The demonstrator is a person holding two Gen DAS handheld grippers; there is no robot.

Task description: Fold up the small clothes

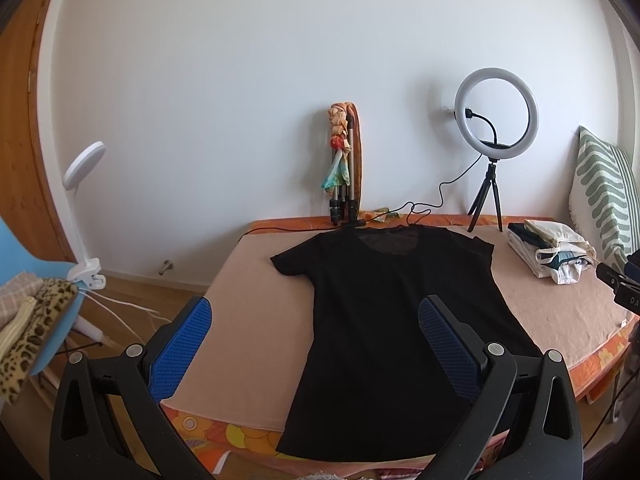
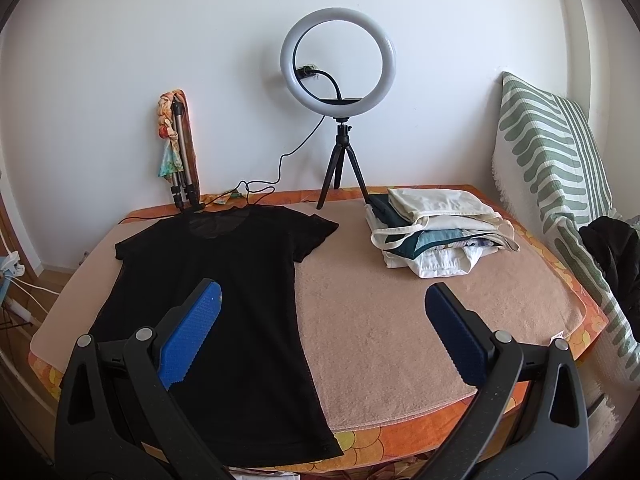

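Black T-shirt (image 2: 224, 304) flat on towel (image 2: 400, 320), unfolded, untouched.

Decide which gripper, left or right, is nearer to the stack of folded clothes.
Right. The right gripper hovers open above the towel with the stack of folded clothes just ahead, slightly rightward. The left gripper hovers open over the black T-shirt, the stack far to its right.

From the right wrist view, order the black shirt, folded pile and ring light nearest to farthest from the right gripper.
1. Black shirt, left, under the right gripper.
2. Folded pile, right, mid-bed.
3. Ring light, at the wall.
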